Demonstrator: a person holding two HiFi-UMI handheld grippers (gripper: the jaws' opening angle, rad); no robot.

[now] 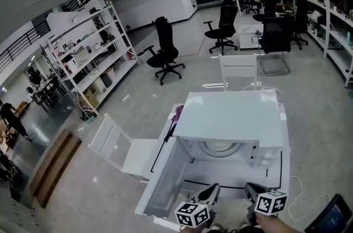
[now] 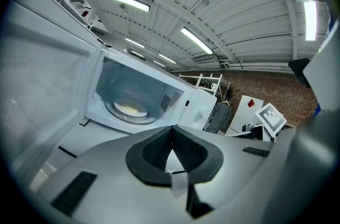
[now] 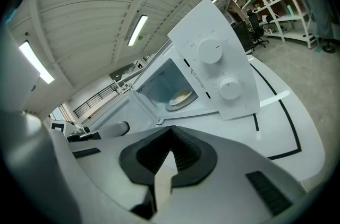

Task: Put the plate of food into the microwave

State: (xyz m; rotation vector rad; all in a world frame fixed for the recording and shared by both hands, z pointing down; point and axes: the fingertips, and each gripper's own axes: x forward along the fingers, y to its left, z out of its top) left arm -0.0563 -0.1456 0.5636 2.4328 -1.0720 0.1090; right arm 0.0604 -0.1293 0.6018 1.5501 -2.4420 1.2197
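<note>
**Sitting in the open microwave, the plate is clear of both closed, empty grippers**

The plate (image 1: pixel 220 147) of food is seen on the turntable (image 2: pixel 114 111) inside the microwave (image 1: pixel 229 116). It lies ahead of both grippers and well apart from them.

The left gripper (image 1: pixel 211 191) is held low over the table (image 1: pixel 237 176), just in front of the oven's mouth. Its jaws are brought together at the tips, and nothing is gripped between them. From it, the plate (image 2: pixel 131 109) is found ahead and to the left. The open door (image 2: pixel 48 85) is swung out at its left side.

The right gripper (image 1: pixel 255 191) is held just beside the left one, with its jaws likewise pressed tip to tip and nothing caught between. From it, the plate (image 3: pixel 182 96) is seen ahead, within the cavity. The two dials (image 3: pixel 210 50) are set ahead and to the right. The door (image 3: pixel 122 111) is placed to its left, and the table (image 3: pixel 297 127), marked with black lines, is spread out to its right.
</note>
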